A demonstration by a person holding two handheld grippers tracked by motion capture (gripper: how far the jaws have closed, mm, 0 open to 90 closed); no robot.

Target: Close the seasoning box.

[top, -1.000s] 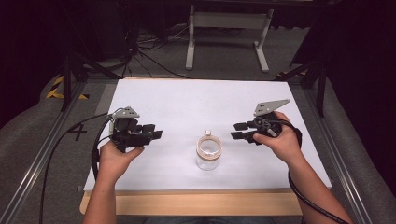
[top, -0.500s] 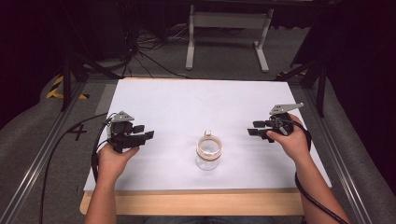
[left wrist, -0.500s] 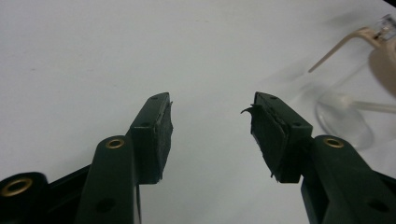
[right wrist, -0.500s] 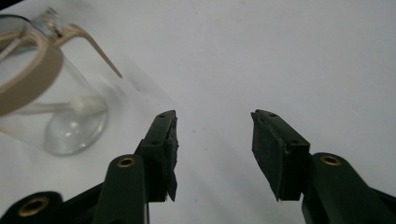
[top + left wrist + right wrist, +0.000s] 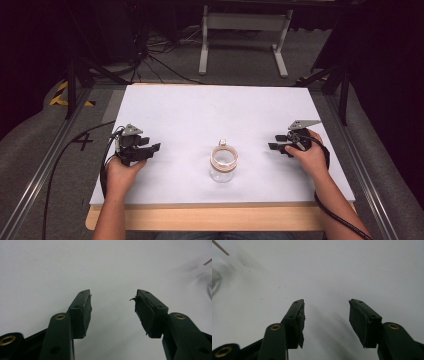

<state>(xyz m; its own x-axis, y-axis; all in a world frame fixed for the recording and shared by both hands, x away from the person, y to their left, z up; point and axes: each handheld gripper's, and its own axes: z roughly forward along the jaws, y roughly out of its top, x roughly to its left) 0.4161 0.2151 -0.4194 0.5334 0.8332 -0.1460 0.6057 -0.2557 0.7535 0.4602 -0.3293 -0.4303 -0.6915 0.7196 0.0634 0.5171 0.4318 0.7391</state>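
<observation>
Tools apart: your left tool (image 5: 150,148) and right tool (image 5: 274,142) flank the glass jar (image 5: 223,163) near the table's (image 5: 200,110) front edge, both having just opened, nothing between.

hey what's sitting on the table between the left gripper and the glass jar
Nothing. In the high view, only bare white tabletop lies between the left gripper and the glass jar. Its jaws, just opened, stand wide with nothing between them.
</observation>
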